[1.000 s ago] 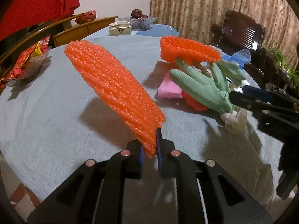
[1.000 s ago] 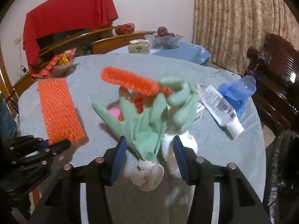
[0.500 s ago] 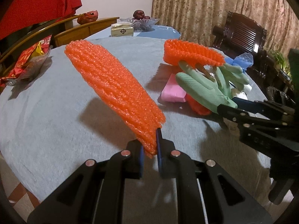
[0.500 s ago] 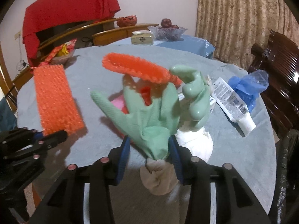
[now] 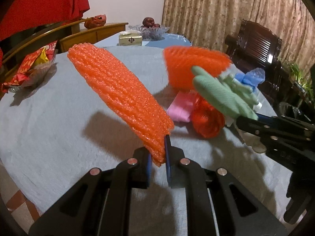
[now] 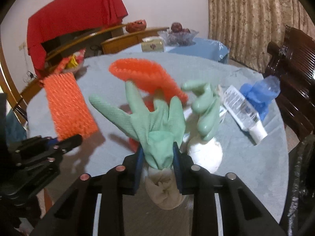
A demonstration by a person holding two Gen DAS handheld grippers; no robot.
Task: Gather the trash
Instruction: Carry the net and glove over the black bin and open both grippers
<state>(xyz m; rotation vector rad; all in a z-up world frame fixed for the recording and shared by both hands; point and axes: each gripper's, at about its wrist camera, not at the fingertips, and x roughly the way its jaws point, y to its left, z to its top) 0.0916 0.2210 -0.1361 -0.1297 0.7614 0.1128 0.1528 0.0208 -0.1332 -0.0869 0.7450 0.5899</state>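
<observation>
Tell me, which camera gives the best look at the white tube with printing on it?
The right wrist view. There the white tube lies in plain sight on the grey tablecloth, beside the blue plastic bag, its label and cap showing. In the left wrist view it is almost wholly hidden behind the green glove.

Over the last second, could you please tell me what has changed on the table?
The right claw closed on the green glove and has begun lifting it, tipping up the second orange foam net draped on its fingers. The left claw still grips the long orange foam net. The tube and blue bag have not moved.
</observation>
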